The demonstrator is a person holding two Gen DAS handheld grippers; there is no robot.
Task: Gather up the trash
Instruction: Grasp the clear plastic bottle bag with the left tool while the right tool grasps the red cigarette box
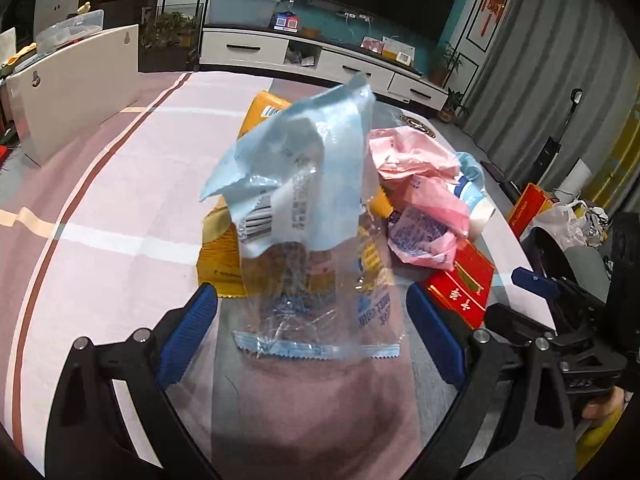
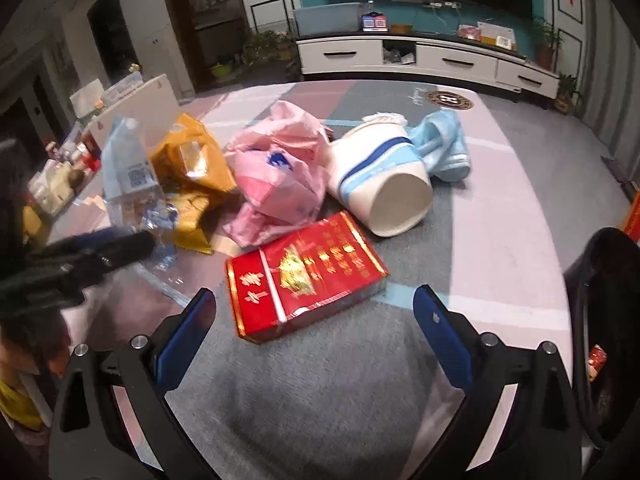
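Red-and-gold carton (image 2: 306,270), pink bag (image 2: 280,168)

On the table (image 2: 520,200) I see a pile of trash. In my right wrist view the cigarette carton (image 2: 306,274) lies nearest, between my right gripper's (image 2: 314,312) fingers. Behind it are the plastic bag (image 2: 280,172) and, to the right, a paper cup (image 2: 380,180) on its side. A cloth (image 2: 444,148) lies behind the cup. The snack bag (image 2: 192,176) is left of the plastic bag. Further left stands the clear wrapper (image 1: 300,208), between my left gripper's (image 1: 312,332) fingers. A bin (image 2: 604,320) is at the right edge.
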